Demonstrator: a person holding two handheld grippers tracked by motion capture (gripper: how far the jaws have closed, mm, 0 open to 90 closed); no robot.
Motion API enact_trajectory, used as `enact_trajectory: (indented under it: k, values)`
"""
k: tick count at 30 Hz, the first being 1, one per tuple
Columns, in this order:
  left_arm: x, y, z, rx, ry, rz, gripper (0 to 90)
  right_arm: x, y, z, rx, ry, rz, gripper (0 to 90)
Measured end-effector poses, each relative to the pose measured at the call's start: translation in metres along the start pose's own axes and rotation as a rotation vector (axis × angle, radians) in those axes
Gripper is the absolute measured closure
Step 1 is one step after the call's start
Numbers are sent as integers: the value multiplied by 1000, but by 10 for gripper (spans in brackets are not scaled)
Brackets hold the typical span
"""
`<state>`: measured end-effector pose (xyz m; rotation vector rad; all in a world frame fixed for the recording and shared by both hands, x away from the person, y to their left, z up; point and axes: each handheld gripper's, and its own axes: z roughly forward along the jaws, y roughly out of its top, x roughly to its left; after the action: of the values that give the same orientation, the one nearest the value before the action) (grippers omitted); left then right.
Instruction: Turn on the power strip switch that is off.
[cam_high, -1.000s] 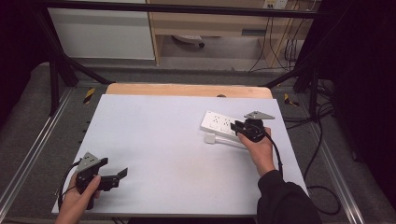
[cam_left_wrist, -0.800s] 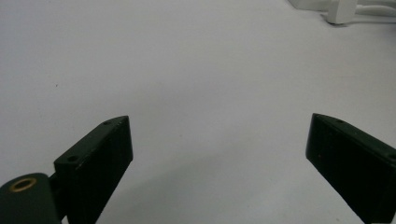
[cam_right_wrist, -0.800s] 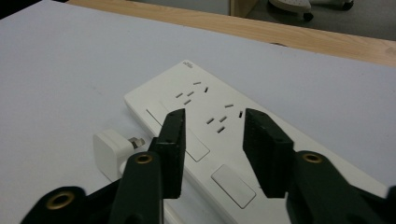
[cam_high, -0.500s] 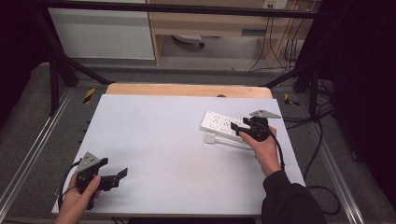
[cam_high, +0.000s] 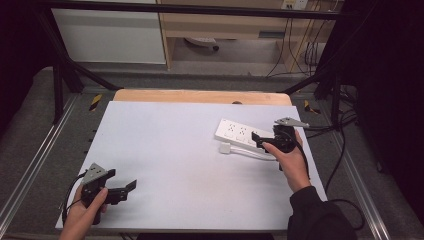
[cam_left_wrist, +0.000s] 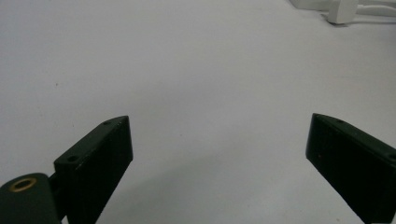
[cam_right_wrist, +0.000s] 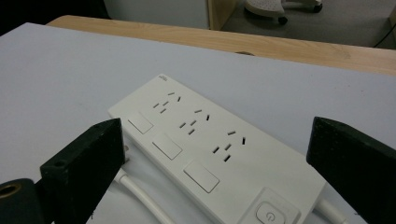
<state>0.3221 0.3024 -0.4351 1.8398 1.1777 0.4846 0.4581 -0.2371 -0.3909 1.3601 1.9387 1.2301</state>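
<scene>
Three sockets, each with its own switch, line my white power strip (cam_high: 240, 134) at right centre of the table (cam_high: 165, 145). Right gripper (cam_right_wrist: 215, 154) fingers have just opened, straddling it untouched; left gripper (cam_high: 127, 187) fingers gape, empty.

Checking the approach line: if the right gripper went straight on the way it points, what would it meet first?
Most likely the white power strip, lying right ahead between the right gripper's open, empty jaws, which have just been opening. Depth is unclear.

White table (cam_high: 175, 140) (power strip (cam_high: 240, 134) lying flat)
</scene>
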Motion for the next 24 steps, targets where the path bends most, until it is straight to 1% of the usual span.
enact_trajectory:
  k: [2,5,11,15,17,24]
  values:
    - [0,0,0,0,0,0,72,-2,0,-6,-3,23,-4,51]
    - [0,0,0,0,1,-2,72,-4,0,-12,-6,29,-13,51]
    - [0,0,0,0,2,-2,72,-6,-5,-29,-32,43,-21,53]
    - [0,0,0,-1,3,-6,72,-10,-10,-42,-58,47,-15,52]
    - [0,0,0,-1,3,-4,72,-11,-13,-48,-68,59,-9,43]
    - [1,-1,-1,-2,7,-9,72,-18,-23,-67,-95,58,-2,43]
